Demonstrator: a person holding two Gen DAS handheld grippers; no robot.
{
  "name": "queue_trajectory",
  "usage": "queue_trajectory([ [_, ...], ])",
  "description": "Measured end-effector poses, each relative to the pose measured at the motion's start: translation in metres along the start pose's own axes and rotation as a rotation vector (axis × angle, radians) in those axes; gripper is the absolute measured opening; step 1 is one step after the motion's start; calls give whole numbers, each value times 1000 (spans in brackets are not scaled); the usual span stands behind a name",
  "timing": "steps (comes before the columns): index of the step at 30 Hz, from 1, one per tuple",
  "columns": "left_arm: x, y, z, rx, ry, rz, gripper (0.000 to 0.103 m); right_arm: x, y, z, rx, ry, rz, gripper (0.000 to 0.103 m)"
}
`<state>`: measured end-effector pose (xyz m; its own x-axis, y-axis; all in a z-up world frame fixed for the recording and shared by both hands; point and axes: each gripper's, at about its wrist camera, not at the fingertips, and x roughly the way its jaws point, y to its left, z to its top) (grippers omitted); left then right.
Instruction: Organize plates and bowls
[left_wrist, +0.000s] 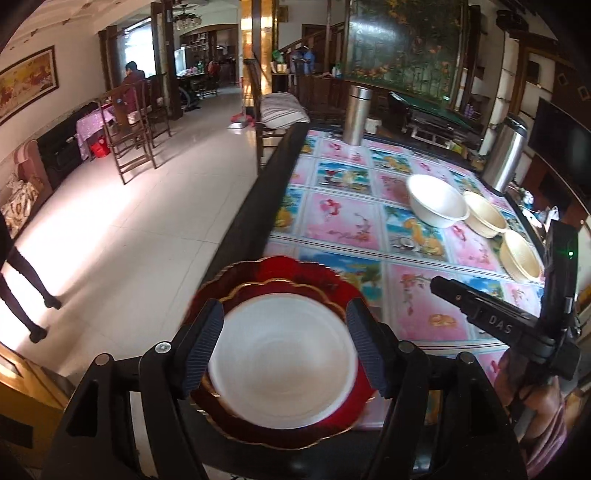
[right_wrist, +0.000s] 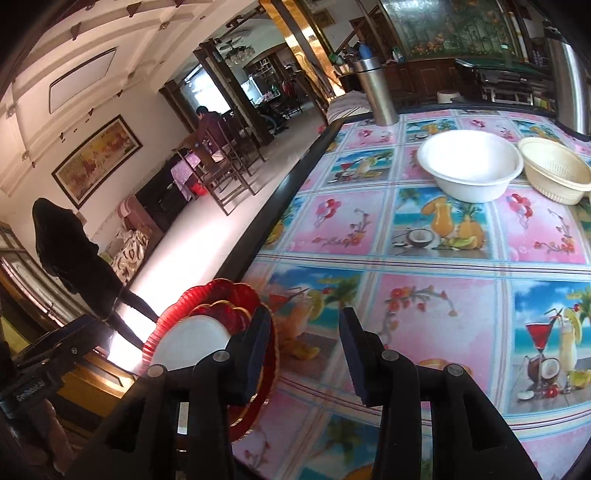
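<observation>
Red plate (left_wrist: 280, 354), scalloped with a gold rim and white centre, lies flat at the near left edge of the table (left_wrist: 343, 221), partly overhanging the dark border. It is round, so no long axis; face up. The right wrist view shows what looks like a smaller red plate (right_wrist: 221, 314) stacked on a larger one.

Left tongs (left_wrist: 286, 345) hang over the plate, jaws well apart, the pads framing the white centre and not pressing on anything. Right tongs (right_wrist: 306, 354) sit just right of the plate stack, jaws partly open, only the patterned tablecloth between them; the left pad overlaps the plate rim in view, contact unclear.

Far right side of the table: white bowl (left_wrist: 437, 201) upright, beside two cream bowls (left_wrist: 484, 214), the nearer cream bowl (left_wrist: 522, 260) tilted. Two steel flasks (left_wrist: 356, 114) stand beyond.
</observation>
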<state>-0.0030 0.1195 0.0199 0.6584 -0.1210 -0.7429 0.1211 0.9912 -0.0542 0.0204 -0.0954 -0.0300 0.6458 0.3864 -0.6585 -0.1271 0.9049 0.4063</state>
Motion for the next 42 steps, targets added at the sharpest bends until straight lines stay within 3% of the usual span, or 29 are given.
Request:
queue_trajectory([
  [6,41,-63,-14,9,93,-162,69,-14,-64,-11,97,-9,-62,42],
  [11,66,-104,-30,50,182,-191,69,-22,-115,-18,196,-8,-86,42],
  [18,88,-130,-22,57,221,-173,69,-37,-157,-13,268,-46,-103,42],
  [23,91,-146,16,43,146,-136,69,-42,-171,1,309,-43,-87,42],
  [30,110,-170,78,38,2,6,69,-60,-175,51,301,-105,-61,42],
  [37,138,-168,119,-44,-61,75,69,-58,-186,95,335,-150,-24,42],
  [42,156,-167,138,-102,-78,81,69,-42,-199,121,379,-143,5,42],
])
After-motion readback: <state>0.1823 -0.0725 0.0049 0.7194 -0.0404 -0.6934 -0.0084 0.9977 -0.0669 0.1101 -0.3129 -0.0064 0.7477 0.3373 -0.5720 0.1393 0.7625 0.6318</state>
